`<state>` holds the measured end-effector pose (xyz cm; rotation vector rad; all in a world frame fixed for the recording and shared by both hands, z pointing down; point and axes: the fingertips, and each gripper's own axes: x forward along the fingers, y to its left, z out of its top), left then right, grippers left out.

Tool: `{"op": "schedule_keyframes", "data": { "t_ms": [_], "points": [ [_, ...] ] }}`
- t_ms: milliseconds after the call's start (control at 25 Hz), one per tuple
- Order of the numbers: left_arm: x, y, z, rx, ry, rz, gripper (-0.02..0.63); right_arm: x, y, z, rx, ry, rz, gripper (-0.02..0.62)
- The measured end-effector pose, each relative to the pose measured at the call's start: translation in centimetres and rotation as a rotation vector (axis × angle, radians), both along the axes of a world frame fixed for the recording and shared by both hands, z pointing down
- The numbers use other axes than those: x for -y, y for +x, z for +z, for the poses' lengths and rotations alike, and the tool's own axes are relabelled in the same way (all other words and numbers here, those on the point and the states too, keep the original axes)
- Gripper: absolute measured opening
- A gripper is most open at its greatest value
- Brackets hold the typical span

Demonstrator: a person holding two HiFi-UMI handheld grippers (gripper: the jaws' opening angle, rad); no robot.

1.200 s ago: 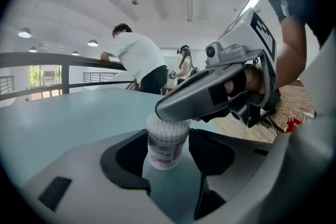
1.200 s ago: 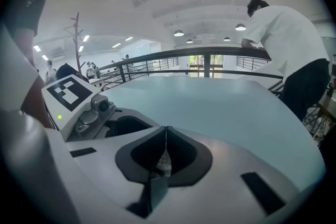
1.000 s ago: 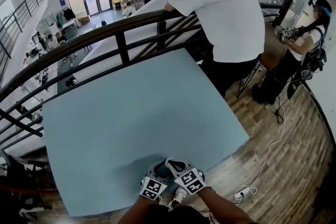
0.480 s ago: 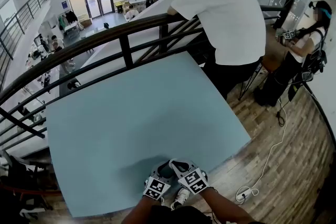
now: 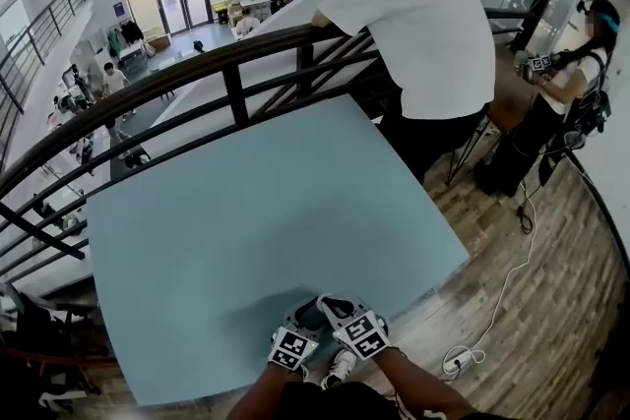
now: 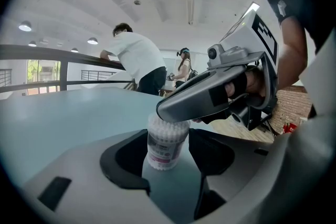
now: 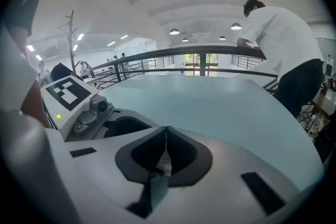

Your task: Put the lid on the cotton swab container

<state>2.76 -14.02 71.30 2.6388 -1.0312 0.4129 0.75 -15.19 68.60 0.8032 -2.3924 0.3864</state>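
Note:
The cotton swab container [image 6: 167,144] is a small clear tub with a pink label, its top uncovered and packed with white swab tips. It stands upright between the jaws of my left gripper [image 6: 167,134], whose pads sit against its sides. My right gripper [image 6: 160,113] reaches across just above the tub's top. Its jaws [image 7: 166,131] meet on a thin clear piece, seemingly the lid [image 7: 164,161], seen edge-on. In the head view both grippers, left [image 5: 298,318] and right [image 5: 325,305], sit together at the near edge of the light blue table [image 5: 246,211].
A person in a white shirt [image 5: 423,25] leans on the dark railing [image 5: 226,54] behind the table's far edge. Another person [image 5: 581,64] stands at the far right. A white cable [image 5: 502,290] lies on the wooden floor to the table's right.
Both grippers stay close together at the table's near edge. Only the head view shifts slightly.

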Motion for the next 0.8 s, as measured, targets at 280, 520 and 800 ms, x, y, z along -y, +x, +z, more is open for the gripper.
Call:
{"op": "schedule_keyframes", "data": {
  "t_ms": [280, 520, 800],
  "points": [
    [-0.6, -0.4, -0.2, -0.040, -0.018, -0.012, 0.252, -0.1, 0.4, -0.1, 0.019, 0.012, 0.011, 0.020],
    [-1.1, -1.1, -0.5, -0.031, -0.013, -0.017, 0.252, 0.4, 0.4, -1.1, 0.090, 0.062, 0.025, 0.020],
    [-1.7, -2.0, -0.7, -0.037, -0.029, -0.025, 0.252, 1.0, 1.9, -3.9, 0.163, 0.123, 0.074, 0.020]
  ]
}}
